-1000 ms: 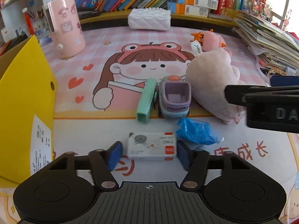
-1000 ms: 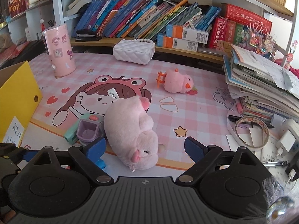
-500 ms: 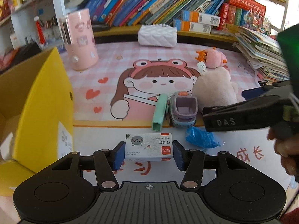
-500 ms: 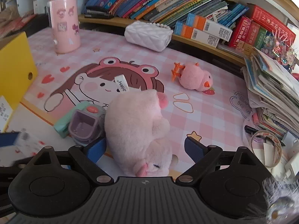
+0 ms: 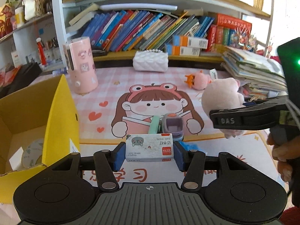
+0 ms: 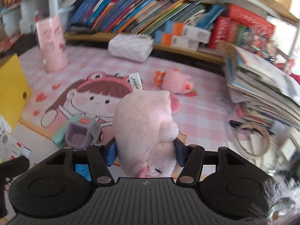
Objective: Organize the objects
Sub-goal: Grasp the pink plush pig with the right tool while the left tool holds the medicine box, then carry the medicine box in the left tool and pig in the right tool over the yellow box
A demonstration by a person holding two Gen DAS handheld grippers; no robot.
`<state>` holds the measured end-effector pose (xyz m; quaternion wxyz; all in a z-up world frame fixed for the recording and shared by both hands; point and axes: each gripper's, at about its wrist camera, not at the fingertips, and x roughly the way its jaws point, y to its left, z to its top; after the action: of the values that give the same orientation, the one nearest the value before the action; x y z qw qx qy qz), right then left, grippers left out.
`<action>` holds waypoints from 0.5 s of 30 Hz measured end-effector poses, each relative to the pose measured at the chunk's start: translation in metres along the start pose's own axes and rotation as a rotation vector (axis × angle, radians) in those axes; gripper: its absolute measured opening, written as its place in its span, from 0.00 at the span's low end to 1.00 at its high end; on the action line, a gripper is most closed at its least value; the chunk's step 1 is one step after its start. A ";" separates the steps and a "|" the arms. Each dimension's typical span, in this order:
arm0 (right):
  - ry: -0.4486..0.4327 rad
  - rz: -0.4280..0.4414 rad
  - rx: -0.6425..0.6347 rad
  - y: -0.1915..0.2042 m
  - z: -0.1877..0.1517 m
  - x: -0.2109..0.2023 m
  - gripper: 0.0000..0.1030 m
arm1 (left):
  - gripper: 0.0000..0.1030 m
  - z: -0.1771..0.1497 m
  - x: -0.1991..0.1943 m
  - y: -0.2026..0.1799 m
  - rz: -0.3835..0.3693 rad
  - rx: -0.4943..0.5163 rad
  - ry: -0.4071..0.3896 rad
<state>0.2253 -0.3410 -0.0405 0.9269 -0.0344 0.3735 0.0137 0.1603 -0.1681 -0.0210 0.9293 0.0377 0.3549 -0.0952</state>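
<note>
The left gripper [image 5: 149, 156] held a small white staple box [image 5: 149, 147] between its two blue pads, which pressed on the short ends of the box, so the jaws stood only partly open. The box was lifted above the desk mat [image 5: 116, 91], and its printed top with a grey cat face and a red label faced the camera. To the left of it stood an open yellow cardboard box [image 5: 60, 116], with a round roll lying inside on its bottom.

The right gripper [image 6: 144, 152] was closing its jaws around a big pink plush pig [image 6: 144, 120]. The pig filled the gap between the blue pads, and its soft body already bulged over both of them, so it looked gripped. In the left wrist view the same pig [image 5: 221, 95] appeared behind the black finger of the right gripper, and a hand [image 5: 283, 150] held the handle at the right edge.

On the mat, a mint green stapler [image 5: 154, 124] and a small purple toy car [image 5: 171, 124] lay side by side, touching, just behind the staple box. A blue crumpled thing lay near them, mostly hidden. Farther back a small pink plush toy [image 6: 177, 83] lay on the checked part of the mat, a pink cylinder [image 5: 81, 67] stood at the left, and a white quilted bag [image 5: 150, 61] rested under the bookshelf. The right wrist view was blurred.
</note>
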 end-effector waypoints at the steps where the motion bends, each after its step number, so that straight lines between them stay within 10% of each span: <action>1: -0.010 -0.001 0.013 0.000 0.000 -0.008 0.54 | 0.50 0.000 -0.003 0.001 -0.005 0.000 -0.007; 15: -0.019 -0.011 0.058 0.047 -0.027 -0.072 0.55 | 0.50 -0.022 -0.052 0.037 -0.043 -0.002 -0.072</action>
<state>0.1523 -0.2957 -0.0122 0.9311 -0.0095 0.3645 -0.0017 0.1156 -0.1207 -0.0027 0.9393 0.0258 0.3218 -0.1163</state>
